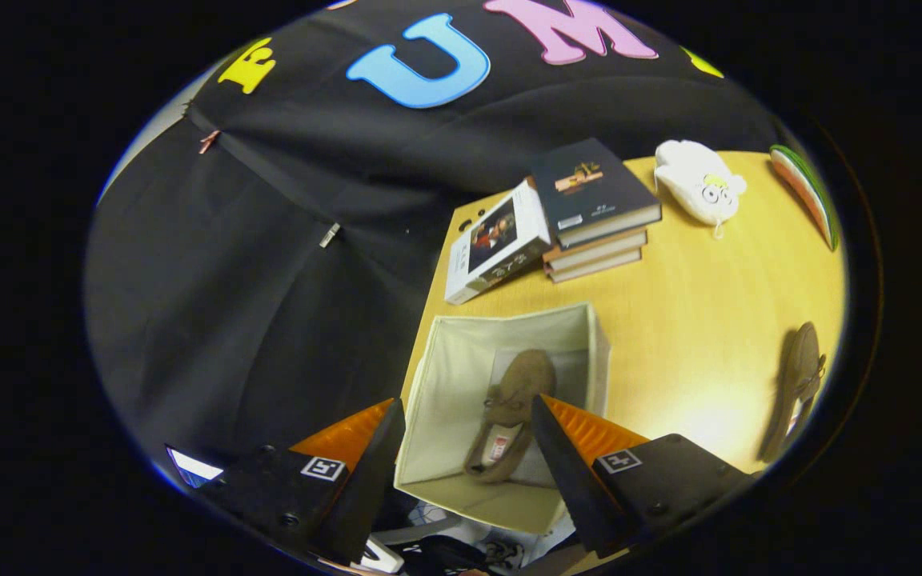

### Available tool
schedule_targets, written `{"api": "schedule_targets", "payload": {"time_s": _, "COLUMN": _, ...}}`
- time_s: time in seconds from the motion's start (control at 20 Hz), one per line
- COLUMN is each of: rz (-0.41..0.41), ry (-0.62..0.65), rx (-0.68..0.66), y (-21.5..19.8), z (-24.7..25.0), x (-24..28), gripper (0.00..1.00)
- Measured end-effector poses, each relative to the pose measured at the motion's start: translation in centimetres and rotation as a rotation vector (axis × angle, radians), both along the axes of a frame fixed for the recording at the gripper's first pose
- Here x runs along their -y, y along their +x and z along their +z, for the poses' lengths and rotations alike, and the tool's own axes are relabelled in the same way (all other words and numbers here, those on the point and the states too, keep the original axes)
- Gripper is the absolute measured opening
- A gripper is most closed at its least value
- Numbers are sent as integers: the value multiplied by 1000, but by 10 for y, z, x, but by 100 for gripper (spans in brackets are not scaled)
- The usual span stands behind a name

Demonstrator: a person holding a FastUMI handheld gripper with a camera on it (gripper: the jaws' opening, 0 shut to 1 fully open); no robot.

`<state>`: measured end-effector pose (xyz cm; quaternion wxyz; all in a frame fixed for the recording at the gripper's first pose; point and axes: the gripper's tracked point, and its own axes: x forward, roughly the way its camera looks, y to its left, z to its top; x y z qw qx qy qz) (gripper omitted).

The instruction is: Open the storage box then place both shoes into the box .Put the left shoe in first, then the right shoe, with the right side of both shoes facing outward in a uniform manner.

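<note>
One brown loafer (511,412) lies inside the open storage box (441,376); the second loafer (797,388) rests on the table (693,320), well apart. Gripper (469,436) fingers spread wide, empty. Judged soft, light; grasp at the heel collar.

Storage box (461,360): near wall partly hidden behind the open tongs (465,448). Shoe inside (509,408): heel partly covered by one finger (565,472). Second shoe (797,384) on the table (709,320): distorted, detail unclear. Striped object (809,196): cut off, identity uncertain.

Recording booth — black cloth wall (269,264), wooden table (693,320).
</note>
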<state>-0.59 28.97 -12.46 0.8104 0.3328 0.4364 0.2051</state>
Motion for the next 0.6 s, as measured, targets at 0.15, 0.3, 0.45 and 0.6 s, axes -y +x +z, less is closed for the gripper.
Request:
{"api": "schedule_targets", "payload": {"time_s": 0.15, "rz": -28, "ry": -91, "rx": 107, "y": -3, "z": -1, "x": 65, "gripper": 97}}
{"api": "schedule_targets", "payload": {"time_s": 0.3, "rz": -40, "ry": -163, "rx": 116, "y": -24, "z": -16, "x": 129, "gripper": 98}}
{"api": "schedule_targets", "payload": {"time_s": 0.45, "rz": -59, "ry": -245, "rx": 89, "y": -48, "z": -46, "x": 191, "gripper": 97}}
{"api": "schedule_targets", "payload": {"time_s": 0.6, "rz": -74, "ry": -334, "rx": 24, "y": -78, "z": -88, "x": 247, "gripper": 97}}
